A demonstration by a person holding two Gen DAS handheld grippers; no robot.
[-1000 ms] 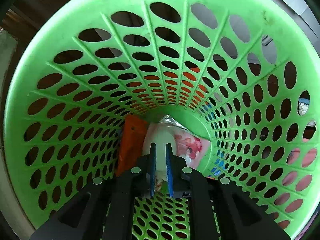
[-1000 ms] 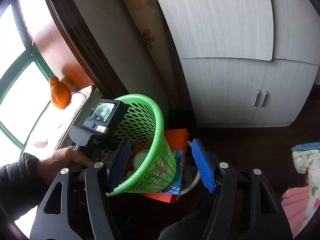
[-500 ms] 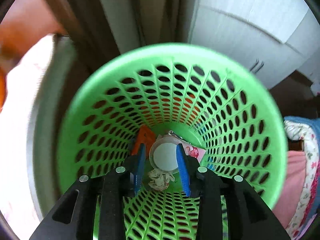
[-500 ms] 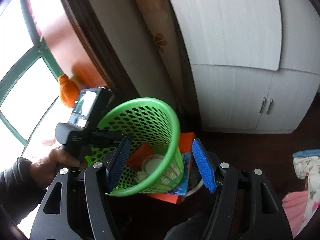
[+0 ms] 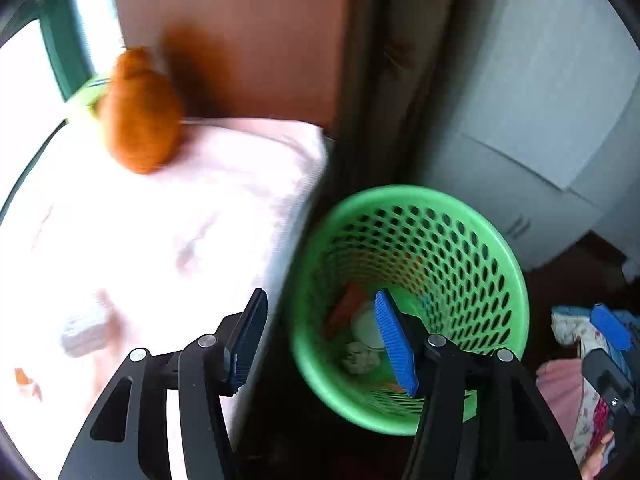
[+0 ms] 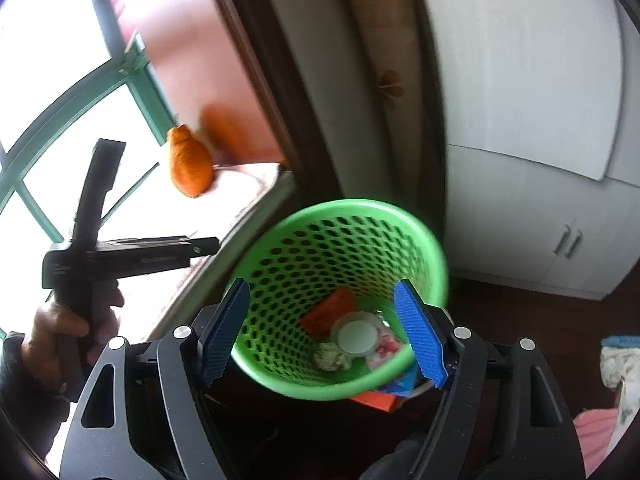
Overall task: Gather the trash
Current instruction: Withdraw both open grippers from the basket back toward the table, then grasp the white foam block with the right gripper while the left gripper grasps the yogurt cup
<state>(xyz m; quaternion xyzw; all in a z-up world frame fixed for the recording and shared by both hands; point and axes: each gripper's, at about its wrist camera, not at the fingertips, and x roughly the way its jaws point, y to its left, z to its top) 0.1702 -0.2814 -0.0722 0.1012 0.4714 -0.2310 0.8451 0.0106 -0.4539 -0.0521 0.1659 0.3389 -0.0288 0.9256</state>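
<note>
Below both grippers, left and right, opening and empty, lies the bin, nearer the right.

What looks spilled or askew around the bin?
Nothing spilled: wrappers, a lid and a crumpled wad lie inside the green bin. One oddity: the bin sits tilted on an orange box and other clutter under it.
</note>
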